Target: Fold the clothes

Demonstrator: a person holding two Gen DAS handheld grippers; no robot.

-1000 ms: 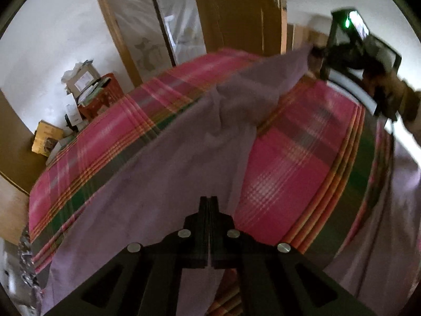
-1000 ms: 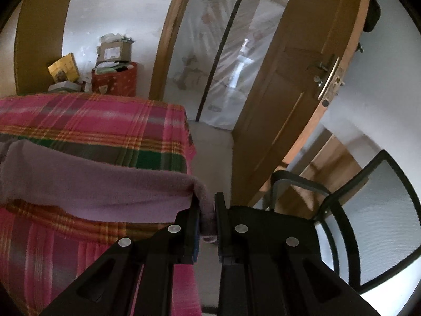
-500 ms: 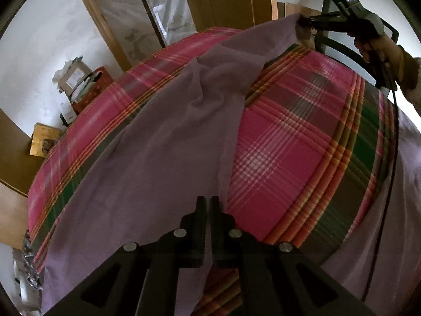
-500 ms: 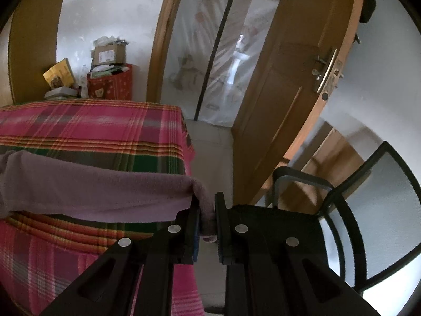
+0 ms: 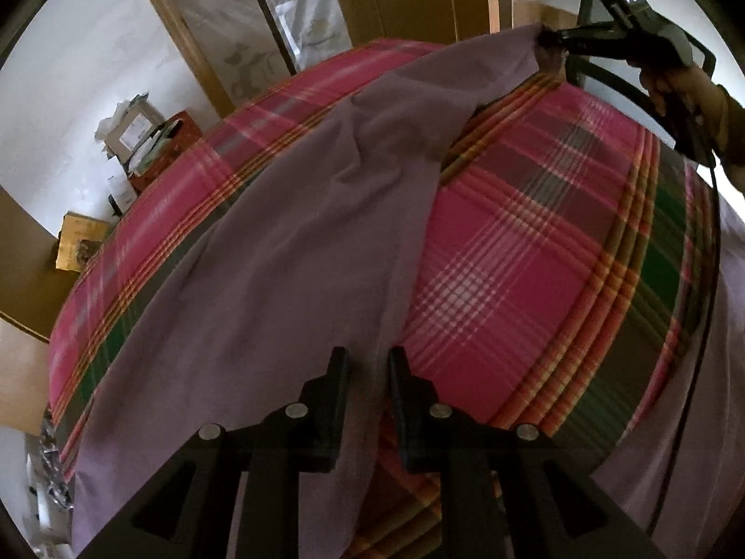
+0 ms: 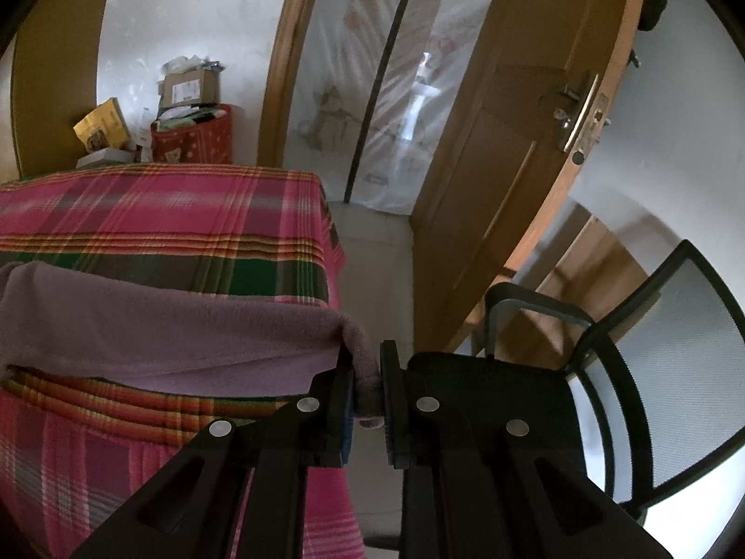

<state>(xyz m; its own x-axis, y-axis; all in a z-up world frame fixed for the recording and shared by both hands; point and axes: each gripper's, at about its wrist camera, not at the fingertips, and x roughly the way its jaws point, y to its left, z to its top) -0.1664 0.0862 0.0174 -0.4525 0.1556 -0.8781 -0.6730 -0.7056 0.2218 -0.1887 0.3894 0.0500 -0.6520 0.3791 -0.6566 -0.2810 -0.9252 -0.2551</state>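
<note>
Jaws of right gripper (image 6: 366, 375) pinch lilac garment (image 5: 279, 256) corner; left gripper (image 5: 368, 372) jaws apparently parted.

1. Garment (image 5: 288, 251): plain mauve, no pattern
2. Bedcover (image 5: 526, 242): pink plaid, with green and dark bands edged in orange and yellow stripes, and fine white lines
3. Grippers: left (image 5: 368, 368) and right (image 6: 368, 372), both black with silver screws; the right shows blue on one inner pad
4. Door (image 6: 507, 149): brown wood, metal handle
5. Chair (image 6: 652, 372): black frame, pale mesh back
6. Bag (image 6: 195, 139): red, with small pale dots
7. Walls: white
</note>
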